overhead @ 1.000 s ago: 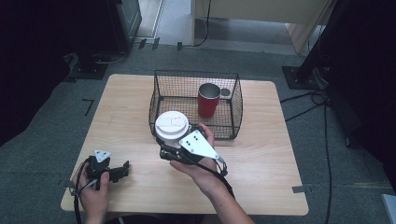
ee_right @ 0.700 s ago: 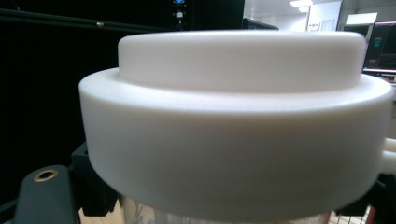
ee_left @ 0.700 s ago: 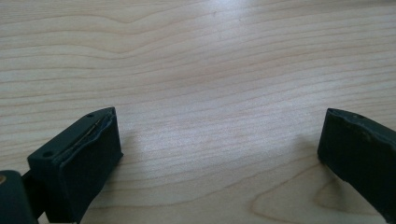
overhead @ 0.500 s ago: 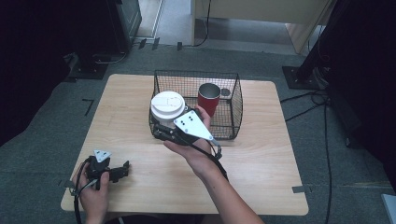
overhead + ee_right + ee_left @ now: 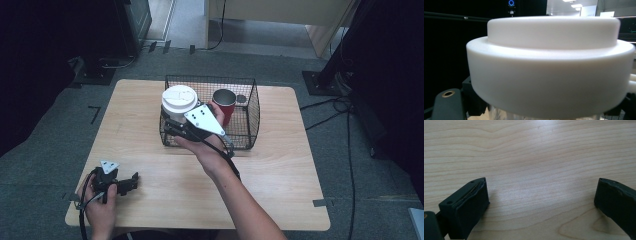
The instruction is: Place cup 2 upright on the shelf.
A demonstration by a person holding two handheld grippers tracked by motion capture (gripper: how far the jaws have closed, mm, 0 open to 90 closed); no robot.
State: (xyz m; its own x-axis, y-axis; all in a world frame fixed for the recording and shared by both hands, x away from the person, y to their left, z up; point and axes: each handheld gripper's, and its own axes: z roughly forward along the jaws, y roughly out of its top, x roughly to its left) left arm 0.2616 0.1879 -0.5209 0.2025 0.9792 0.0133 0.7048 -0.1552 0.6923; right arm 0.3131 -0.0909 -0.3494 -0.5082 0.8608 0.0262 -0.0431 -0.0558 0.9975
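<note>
Above the wire basket's (image 5: 210,112) near-left corner, my right gripper (image 5: 172,127) has its fingers clamped on the white-lidded cup (image 5: 178,105), clear of the surface (image 5: 280,175). A red cup (image 5: 223,105) already stands inside that basket. I judge lowering and release remain. Left of the basket, nearer me, my left gripper (image 5: 131,181) rests with fingers spread, empty.

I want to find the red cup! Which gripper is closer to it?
The right gripper. It holds a white-lidded cup at the wire basket, just beside the red cup inside. The left gripper rests far off near the table's front left corner.
</note>
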